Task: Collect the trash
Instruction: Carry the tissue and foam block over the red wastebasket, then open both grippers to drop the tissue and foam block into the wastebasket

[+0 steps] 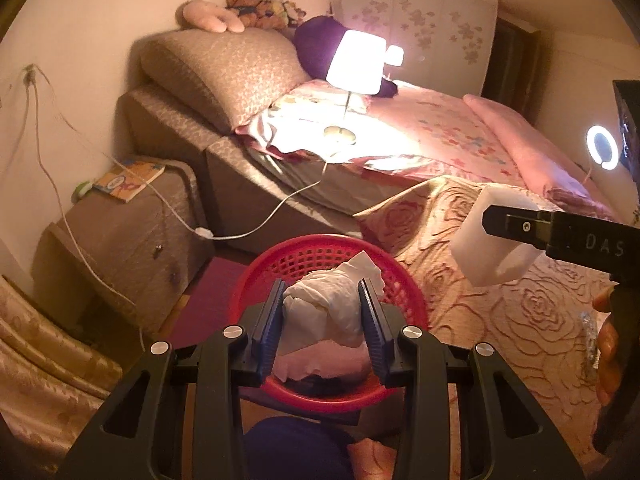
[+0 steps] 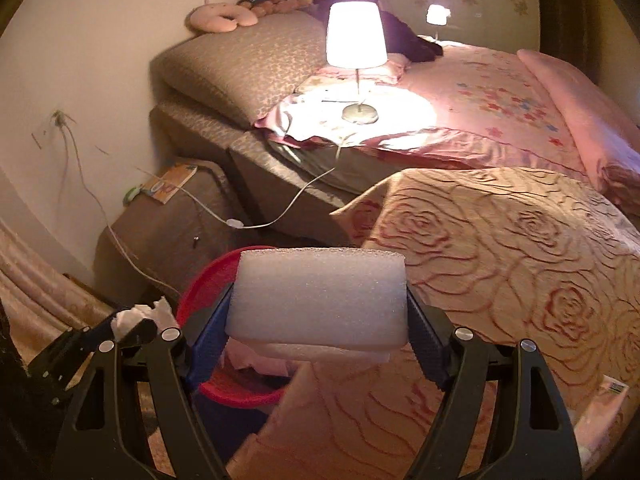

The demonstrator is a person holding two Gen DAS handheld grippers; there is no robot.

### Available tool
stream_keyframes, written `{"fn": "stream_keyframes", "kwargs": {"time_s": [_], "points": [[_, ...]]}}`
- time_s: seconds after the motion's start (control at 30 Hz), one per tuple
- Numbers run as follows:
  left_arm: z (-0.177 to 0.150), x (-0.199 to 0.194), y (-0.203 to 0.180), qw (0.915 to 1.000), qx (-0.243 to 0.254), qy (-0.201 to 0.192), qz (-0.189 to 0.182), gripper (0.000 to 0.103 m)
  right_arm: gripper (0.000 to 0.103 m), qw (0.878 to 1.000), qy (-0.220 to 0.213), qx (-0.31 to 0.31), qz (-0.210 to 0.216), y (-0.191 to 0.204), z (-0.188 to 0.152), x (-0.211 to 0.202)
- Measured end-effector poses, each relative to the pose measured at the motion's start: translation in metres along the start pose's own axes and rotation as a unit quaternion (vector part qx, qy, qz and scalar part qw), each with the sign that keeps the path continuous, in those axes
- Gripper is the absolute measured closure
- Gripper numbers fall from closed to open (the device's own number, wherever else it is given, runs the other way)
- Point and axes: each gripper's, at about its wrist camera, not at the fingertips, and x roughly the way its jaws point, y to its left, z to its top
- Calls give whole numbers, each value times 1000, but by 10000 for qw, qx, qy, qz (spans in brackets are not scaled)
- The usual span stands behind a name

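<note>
My left gripper (image 1: 325,302) is shut on a crumpled white tissue (image 1: 326,304) and holds it right above the red mesh basket (image 1: 320,256) on the floor. Pink paper (image 1: 316,362) lies in the basket. My right gripper (image 2: 320,312) is shut on a white foam block (image 2: 318,300) and holds it over the basket's right rim (image 2: 208,276). In the left wrist view the foam block (image 1: 492,240) and right gripper hang to the right of the basket, over the bedspread. The left gripper with its tissue (image 2: 136,316) shows at lower left in the right wrist view.
A rose-patterned bedspread (image 2: 500,248) covers the bed's near corner. A lit lamp (image 2: 356,36) stands on the bed; its cord (image 1: 256,220) hangs down to the floor. A brown nightstand (image 1: 132,224) with a book is at left. A small wrapper (image 2: 604,404) lies on the bedspread at right.
</note>
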Motion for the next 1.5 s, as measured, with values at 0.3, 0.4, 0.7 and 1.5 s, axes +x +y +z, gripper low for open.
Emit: {"fn": "stream_keyframes", "kwargs": {"time_s": [0.3, 0.4, 0.7, 1.5], "points": [[0, 28, 13, 9996, -119, 248, 82, 67, 27, 9994, 274, 71, 197, 15, 8, 32], [1, 33, 12, 9995, -118, 295, 85, 67, 27, 9992, 324, 79, 223, 19, 10, 40], [-1, 40, 15, 9990, -232, 391, 15, 55, 22, 9985, 408, 242, 256, 16, 7, 44], [-3, 27, 23, 9991, -305, 216, 197, 35, 16, 9994, 144, 208, 254, 18, 9, 28]]}}
